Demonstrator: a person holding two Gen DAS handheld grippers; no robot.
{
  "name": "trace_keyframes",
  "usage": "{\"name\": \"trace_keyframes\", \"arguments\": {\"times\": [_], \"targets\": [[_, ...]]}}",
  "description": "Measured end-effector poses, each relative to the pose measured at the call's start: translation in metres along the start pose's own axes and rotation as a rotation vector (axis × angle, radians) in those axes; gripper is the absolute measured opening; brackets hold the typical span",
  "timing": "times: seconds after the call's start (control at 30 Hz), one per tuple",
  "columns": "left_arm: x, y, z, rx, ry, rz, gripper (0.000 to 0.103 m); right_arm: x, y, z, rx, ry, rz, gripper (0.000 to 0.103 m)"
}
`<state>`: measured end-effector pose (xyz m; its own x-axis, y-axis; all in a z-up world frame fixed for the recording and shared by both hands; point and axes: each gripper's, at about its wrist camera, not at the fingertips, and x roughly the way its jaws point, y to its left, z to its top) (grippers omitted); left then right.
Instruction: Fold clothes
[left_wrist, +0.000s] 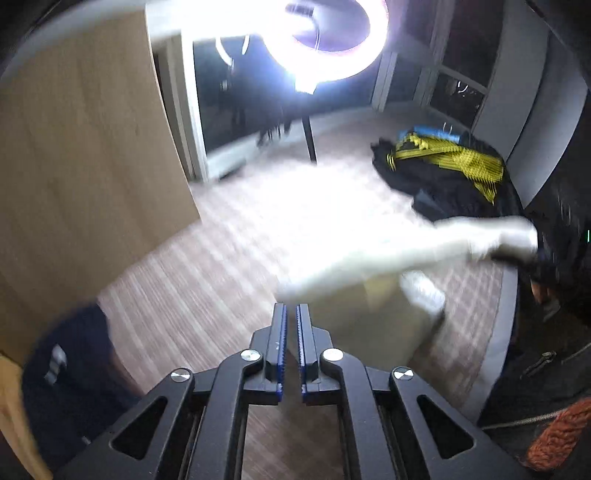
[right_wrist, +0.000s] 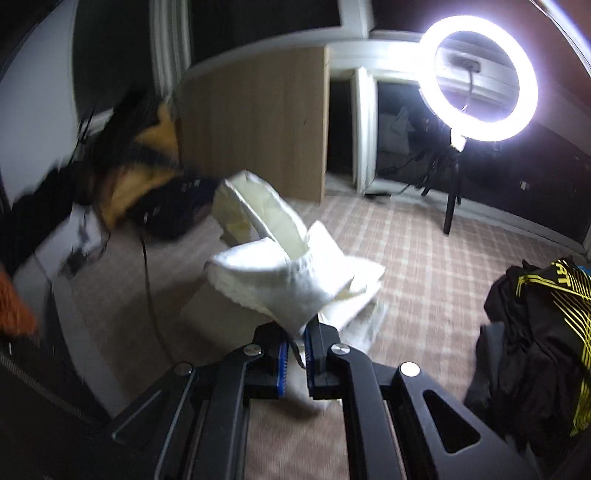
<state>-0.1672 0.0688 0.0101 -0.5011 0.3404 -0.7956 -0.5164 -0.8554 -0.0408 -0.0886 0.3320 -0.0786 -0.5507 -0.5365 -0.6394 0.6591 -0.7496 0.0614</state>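
Note:
A white garment hangs bunched in front of my right gripper, which is shut on its lower edge. In the left wrist view the same white garment stretches, blurred, from just beyond my left gripper out to the right, above a plaid-covered surface. My left gripper's jaws stand almost together with only a thin slit, and nothing is between them. The cloth's near end lies just past the fingertips, apart from them.
A black and yellow garment lies heaped at the right. A dark garment sits at the near left, an orange knit at the near right. A ring light on a stand and a wooden cabinet stand beyond.

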Motion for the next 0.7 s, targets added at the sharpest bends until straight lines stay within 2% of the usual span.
{"name": "trace_keyframes", "arguments": {"times": [0.1,0.17,0.3,0.37,0.43,0.5,0.57,0.6,0.63,0.67,0.7], "targets": [[0.025,-0.009,0.018,0.034,0.027,-0.047,0.006,0.000,0.015,-0.022,-0.041,0.066,0.002,0.007],[0.057,-0.022,0.015,0.063,0.097,-0.098,0.006,0.004,0.026,-0.039,-0.086,0.112,-0.011,0.007],[0.125,-0.060,-0.022,0.136,0.282,-0.191,0.007,0.021,0.030,-0.068,-0.128,0.209,-0.064,0.007],[0.146,-0.074,-0.045,0.167,0.345,-0.191,0.008,0.031,0.024,-0.079,-0.103,0.277,-0.099,0.008],[0.157,-0.075,-0.060,0.151,0.381,-0.183,0.007,0.036,0.019,-0.089,-0.094,0.364,-0.110,0.009],[0.154,-0.070,-0.061,0.106,0.365,-0.193,0.007,0.030,0.016,-0.092,-0.103,0.438,-0.097,0.010],[0.136,-0.064,-0.055,0.070,0.316,-0.186,0.007,0.012,0.013,-0.087,-0.100,0.451,-0.062,0.011],[0.125,-0.062,-0.051,0.064,0.284,-0.180,0.008,0.002,0.007,-0.080,-0.065,0.415,-0.048,0.013],[0.118,-0.061,-0.047,0.063,0.258,-0.176,0.009,-0.009,0.000,-0.072,-0.030,0.378,-0.035,0.021],[0.113,-0.060,-0.045,0.065,0.238,-0.174,0.012,-0.019,-0.006,-0.064,0.004,0.342,-0.021,0.033],[0.110,-0.059,-0.043,0.068,0.223,-0.164,0.017,-0.029,-0.013,-0.056,0.039,0.305,-0.009,0.040]]}}
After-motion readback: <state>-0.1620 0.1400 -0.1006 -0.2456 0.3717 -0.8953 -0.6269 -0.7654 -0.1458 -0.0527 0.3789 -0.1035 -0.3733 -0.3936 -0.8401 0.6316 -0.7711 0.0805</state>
